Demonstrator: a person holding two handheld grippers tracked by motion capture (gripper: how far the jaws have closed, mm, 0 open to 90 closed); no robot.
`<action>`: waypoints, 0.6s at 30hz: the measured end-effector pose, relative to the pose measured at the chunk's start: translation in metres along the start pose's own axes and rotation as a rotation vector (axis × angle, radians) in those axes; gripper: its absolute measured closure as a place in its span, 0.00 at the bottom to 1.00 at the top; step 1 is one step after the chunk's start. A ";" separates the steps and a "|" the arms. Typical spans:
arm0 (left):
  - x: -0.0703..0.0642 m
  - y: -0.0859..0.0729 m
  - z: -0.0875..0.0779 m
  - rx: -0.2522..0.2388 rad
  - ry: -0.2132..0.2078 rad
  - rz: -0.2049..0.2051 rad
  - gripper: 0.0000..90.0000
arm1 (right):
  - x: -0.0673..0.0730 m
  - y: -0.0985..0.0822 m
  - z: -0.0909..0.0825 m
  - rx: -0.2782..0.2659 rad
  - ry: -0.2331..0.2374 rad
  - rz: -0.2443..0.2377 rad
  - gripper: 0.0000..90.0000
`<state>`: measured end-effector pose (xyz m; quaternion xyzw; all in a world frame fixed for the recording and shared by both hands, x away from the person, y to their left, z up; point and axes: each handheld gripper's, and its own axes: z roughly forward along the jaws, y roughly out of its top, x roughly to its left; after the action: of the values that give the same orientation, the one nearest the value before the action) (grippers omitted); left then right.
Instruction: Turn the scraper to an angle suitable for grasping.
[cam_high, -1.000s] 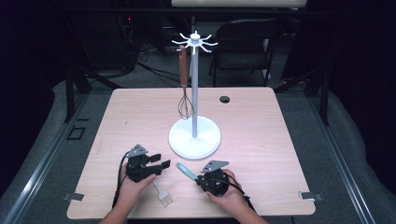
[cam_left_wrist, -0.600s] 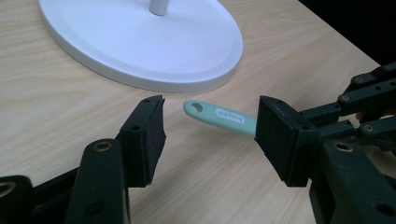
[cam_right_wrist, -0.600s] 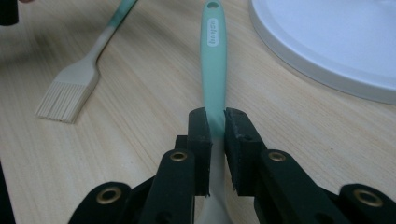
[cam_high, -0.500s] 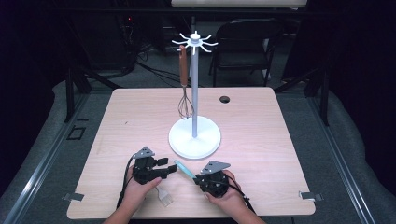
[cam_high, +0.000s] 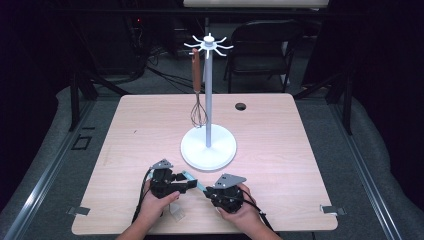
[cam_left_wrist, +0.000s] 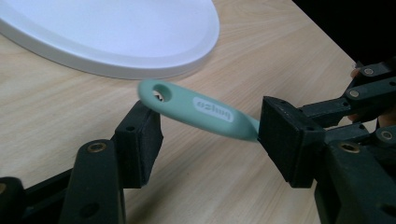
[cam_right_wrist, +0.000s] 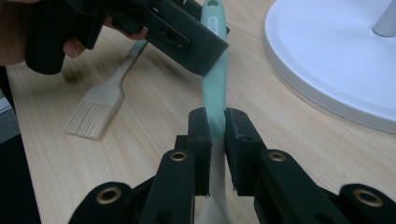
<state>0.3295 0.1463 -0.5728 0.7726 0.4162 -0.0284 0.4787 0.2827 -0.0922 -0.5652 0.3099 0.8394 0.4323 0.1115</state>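
The green utensil sits near the front edge of the table, just in front of the white stand. The right gripper pinches its mid-handle, pads tight on both sides. The left gripper has just been opening; its jaws stand wide around the holed end, not pressing it. The handle looks light, smooth plastic, a bit slippery, fairly stiff. Best hold: flat faces near the hanging hole. A pale brush lies near the left gripper.
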 end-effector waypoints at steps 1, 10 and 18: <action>-0.001 0.000 0.001 -0.003 -0.003 0.001 0.44 | 0.001 0.000 0.000 -0.003 0.002 -0.001 0.90; -0.004 0.000 0.004 -0.006 -0.016 0.017 0.42 | 0.005 0.001 0.001 -0.002 0.017 -0.022 0.90; -0.003 0.001 0.002 -0.009 -0.013 0.012 0.45 | 0.006 0.000 0.004 0.001 0.026 -0.031 0.90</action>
<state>0.3289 0.1431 -0.5719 0.7727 0.4086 -0.0285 0.4849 0.2795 -0.0859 -0.5669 0.2914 0.8457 0.4340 0.1071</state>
